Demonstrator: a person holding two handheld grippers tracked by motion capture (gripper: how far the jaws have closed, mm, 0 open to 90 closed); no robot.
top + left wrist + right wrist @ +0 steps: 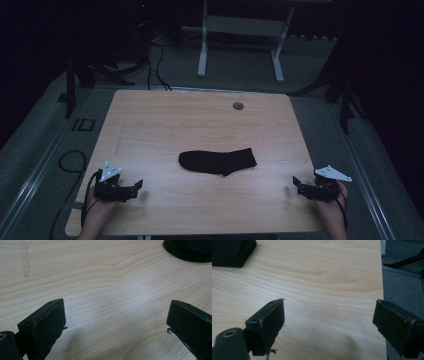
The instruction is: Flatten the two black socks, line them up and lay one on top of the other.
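Observation:
A black sock (218, 161) lies flat near the middle of the wooden table (165, 120), toe to the left and cuff to the right. My left gripper (138, 186) rests near the front left corner, open, with only bare wood between its jaws; the sock's toe (190, 250) shows at the top right of the left gripper view. My right gripper (296, 183) sits near the front right edge, also open and holding nothing. The sock's cuff (232, 252) appears at the top left of the right gripper view. Both grippers are well apart from the sock.
A round grey cable port (238, 106) sits near the table's far edge. Beyond the table stands a white desk frame (240, 35) on grey carpet, with black cables (150, 65) at the back left. The table's right edge (383, 290) runs close by my right gripper.

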